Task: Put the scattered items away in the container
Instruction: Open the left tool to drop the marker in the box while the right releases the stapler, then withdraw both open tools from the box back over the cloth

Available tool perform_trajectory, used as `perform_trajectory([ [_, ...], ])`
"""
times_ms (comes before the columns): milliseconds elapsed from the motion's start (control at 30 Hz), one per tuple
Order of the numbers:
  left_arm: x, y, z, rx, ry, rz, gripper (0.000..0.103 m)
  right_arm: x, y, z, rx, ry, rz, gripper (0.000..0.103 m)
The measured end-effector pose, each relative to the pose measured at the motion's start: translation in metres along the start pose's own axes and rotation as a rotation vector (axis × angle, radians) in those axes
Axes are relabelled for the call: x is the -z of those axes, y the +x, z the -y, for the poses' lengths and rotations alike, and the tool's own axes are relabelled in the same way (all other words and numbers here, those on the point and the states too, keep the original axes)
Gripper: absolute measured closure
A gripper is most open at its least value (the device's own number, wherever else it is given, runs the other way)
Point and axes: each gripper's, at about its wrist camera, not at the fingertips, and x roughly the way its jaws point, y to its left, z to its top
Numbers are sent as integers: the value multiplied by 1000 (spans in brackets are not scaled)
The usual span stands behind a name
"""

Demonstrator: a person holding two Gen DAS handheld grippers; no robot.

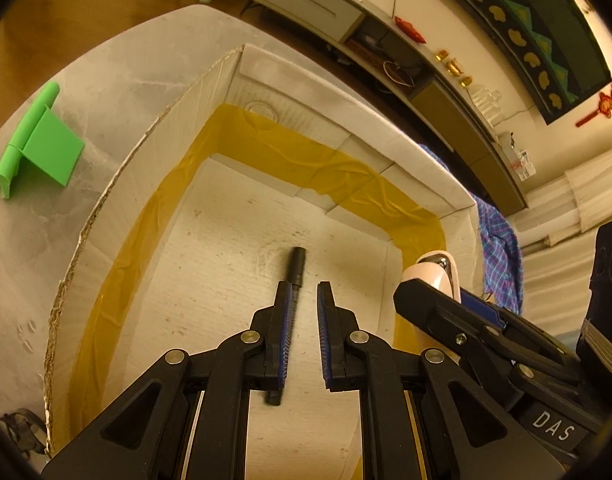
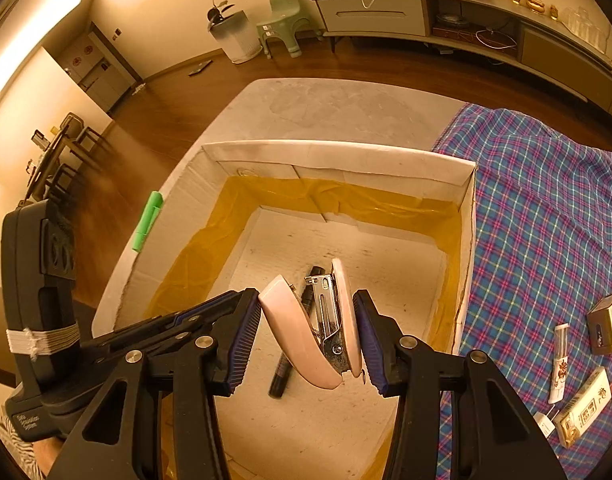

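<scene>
The pink stapler [image 2: 318,328], sprung open with its metal magazine showing, hangs over the cardboard box [image 2: 338,152], clamped in the right gripper [image 2: 308,344]. Releasing it looks next. A black marker [image 1: 292,280] lies on the box floor under the left gripper [image 1: 304,320], its jaws narrowly parted, empty. Glossy yellow tape [image 1: 306,160] lines the walls.

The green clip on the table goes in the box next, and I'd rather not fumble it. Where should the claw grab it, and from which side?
Judging from the left wrist view, grip the green clip across its long rounded spine, coming from above with the fingers either side of the bar. The flat flap juts sideways and looks too thin and low to pinch. The left claw is open and empty, and the clip lies on its side of the cardboard box.
</scene>
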Motion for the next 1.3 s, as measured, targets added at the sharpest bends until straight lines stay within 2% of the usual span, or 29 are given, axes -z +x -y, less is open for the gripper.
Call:
perform_trajectory([
  [367,-4,3,-14,16,-45,-21,90,-6,12,0,45,-3,-18,53],
  [567,-6,2,-16,48,-56,-27,80,-11,17,-3,82,-18,-15,52],
  [733,-5,-7,-16,50,-45,3,75,-12,17,-2,86,-13,-2,51],
  [1033,-2,-18,-11,64,-8,34,74,-5,12,-4,76,-9,-15,51],
  [1300,7,-33,-5,50,54,86,74,9,-5,-13,75,-55,-17,51],
])
